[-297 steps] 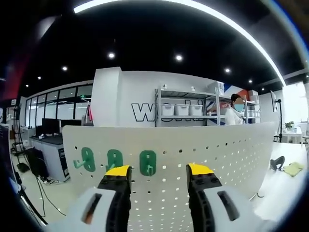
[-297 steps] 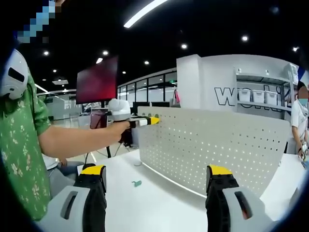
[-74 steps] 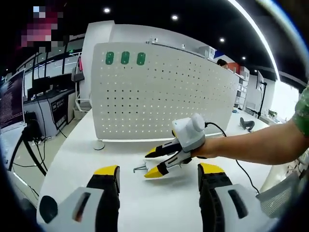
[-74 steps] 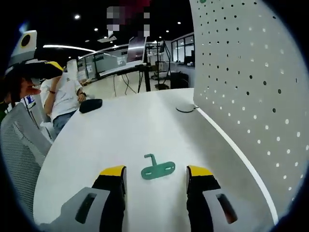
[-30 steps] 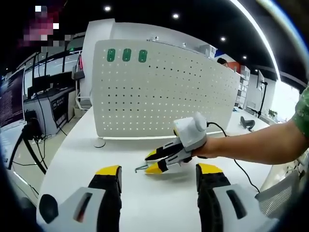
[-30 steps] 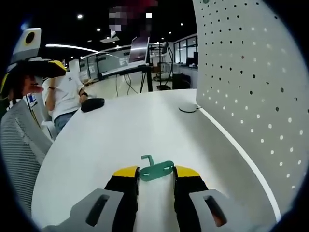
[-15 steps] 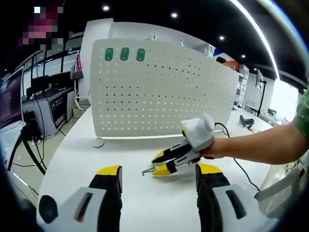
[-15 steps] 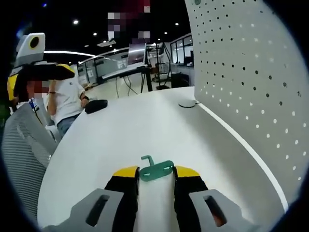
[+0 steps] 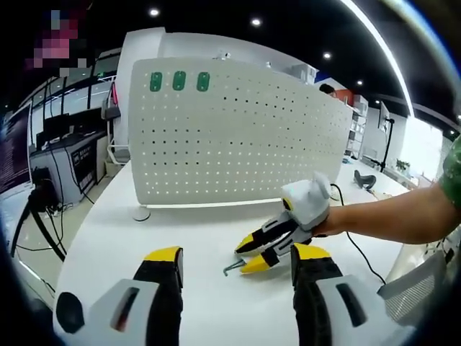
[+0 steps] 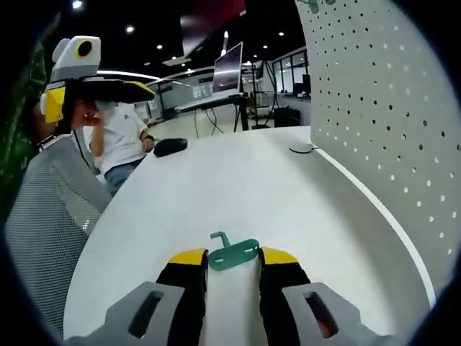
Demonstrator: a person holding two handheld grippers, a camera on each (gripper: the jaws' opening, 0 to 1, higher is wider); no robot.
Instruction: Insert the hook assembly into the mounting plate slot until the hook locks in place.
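The small green hook plate is pinched between the yellow tips of my right gripper, which is shut on it just above the white table. In the left gripper view my right gripper comes in from the right in a person's hand, and the hook's grey tip pokes out of it. The white pegboard stands upright behind, with three green hooks hung along its top left. My left gripper is open and holds nothing, low over the table's near side.
The pegboard fills the right of the right gripper view, beside its round foot. A seated person in a white shirt, a mesh chair back and a black object lie at the table's far side.
My right gripper closed on the green hook about a second ago and stays shut on it. It has since carried the hook rightward and closer to my left gripper.
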